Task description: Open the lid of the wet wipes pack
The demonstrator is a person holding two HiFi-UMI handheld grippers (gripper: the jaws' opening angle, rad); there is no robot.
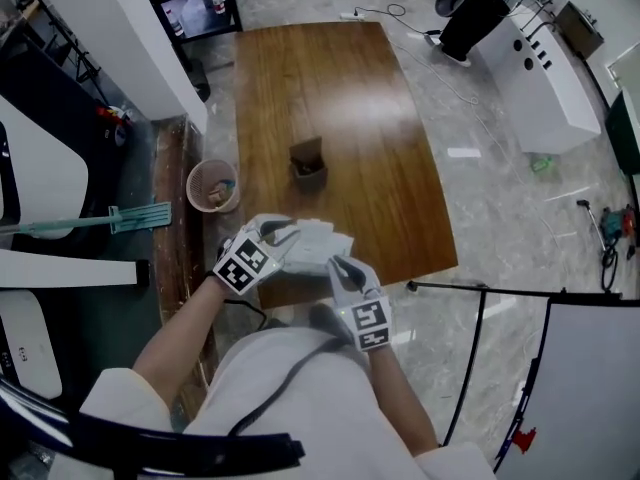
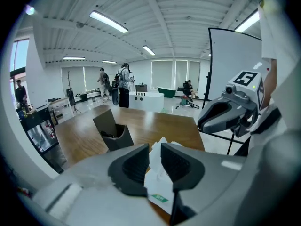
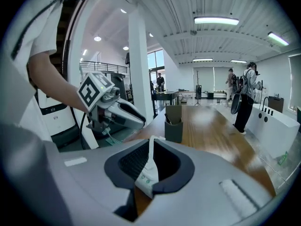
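Note:
The wet wipes pack (image 1: 322, 243) is a white soft pack with green print, held in the air over the near edge of the wooden table (image 1: 340, 88). My left gripper (image 1: 283, 236) grips its left end; in the left gripper view the pack (image 2: 158, 188) fills the narrow gap between the dark pads (image 2: 136, 164). My right gripper (image 1: 340, 268) is shut on the other end, where a thin white edge (image 3: 146, 175) is pinched between its jaws. Each gripper shows in the other's view: the right (image 2: 221, 114) and the left (image 3: 127, 117). No view shows the pack's lid.
A dark grey holder (image 1: 308, 163) stands mid-table, with something dark in it. A wicker bin (image 1: 212, 185) sits on the floor left of the table. A white counter (image 1: 540, 78) is at the far right, a framed white panel (image 1: 590, 388) near right. People (image 2: 123, 84) stand far off.

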